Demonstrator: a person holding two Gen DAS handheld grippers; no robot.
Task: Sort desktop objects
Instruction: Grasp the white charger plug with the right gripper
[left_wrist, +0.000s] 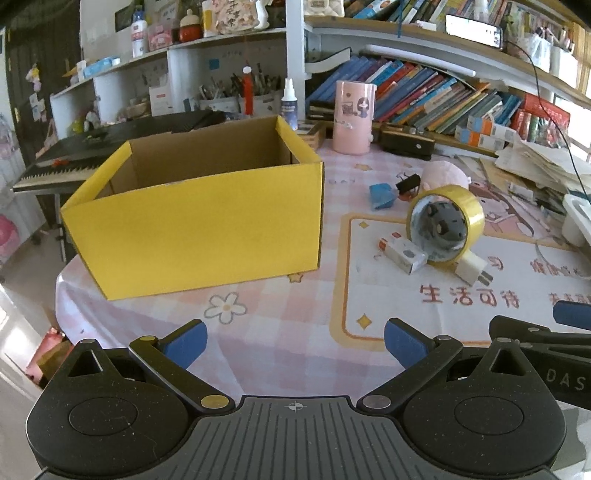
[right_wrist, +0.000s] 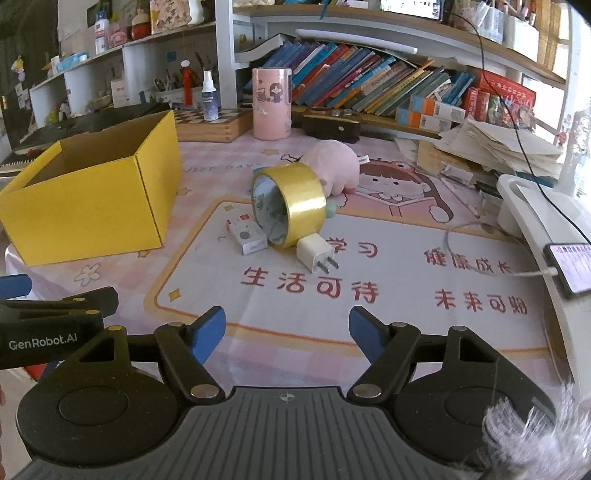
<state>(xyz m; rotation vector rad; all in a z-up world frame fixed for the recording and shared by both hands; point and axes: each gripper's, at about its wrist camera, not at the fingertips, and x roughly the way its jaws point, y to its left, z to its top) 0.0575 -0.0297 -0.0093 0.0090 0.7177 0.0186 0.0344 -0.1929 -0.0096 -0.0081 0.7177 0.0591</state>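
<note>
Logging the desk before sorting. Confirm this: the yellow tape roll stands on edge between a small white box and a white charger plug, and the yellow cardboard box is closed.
Wrong on the yellow cardboard box: it is open-topped, as the left wrist view shows. The tape roll, small white box and charger plug are as stated.

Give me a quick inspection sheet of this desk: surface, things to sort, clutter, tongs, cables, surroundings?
Surface: pink checked cloth with cartoon prints and red characters.
Job's things: yellow cardboard box, open on top; tape roll on its edge, touching a small white carton and a white plug adapter; pink plush toy behind the roll; blue paper shape and black clip.
Clutter: pink canister, paper stack.
Tongs: left tongs and right tongs both open, nothing between them.
Cables: white cable into a phone; black cord over the papers.
Surroundings: bookshelves, keyboard behind the box.
</note>
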